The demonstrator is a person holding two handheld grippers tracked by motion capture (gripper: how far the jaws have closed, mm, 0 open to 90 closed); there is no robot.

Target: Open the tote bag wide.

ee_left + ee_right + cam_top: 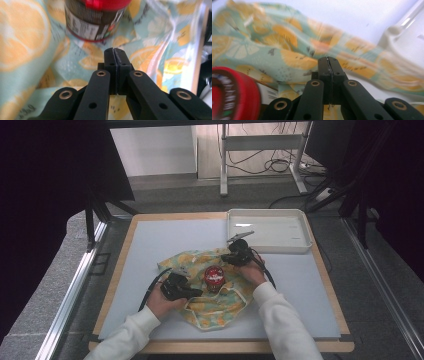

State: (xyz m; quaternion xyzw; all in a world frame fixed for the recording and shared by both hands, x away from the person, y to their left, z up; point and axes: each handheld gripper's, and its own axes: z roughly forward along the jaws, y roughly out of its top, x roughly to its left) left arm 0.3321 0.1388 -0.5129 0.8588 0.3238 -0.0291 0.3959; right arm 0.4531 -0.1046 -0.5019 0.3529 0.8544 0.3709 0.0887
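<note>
Red-lidded dark jar [214,278] sits upright on the crumpled lemon-print fabric bag [212,307], mid counter [150,250]. Both grippers have jaws pressed together, nothing visibly pinched: left gripper [115,53] low over the bag near the jar, right gripper [328,62] by the bag's far edge near the white plastic tray [300,245].

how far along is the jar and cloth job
Done: the red-lidded jar stands on the lemon-print cloth. In hand: the left gripper and right gripper, jaws shut, sit at opposite sides of the cloth. Left: nothing covers the jar, and the white tray holds nothing.
</note>
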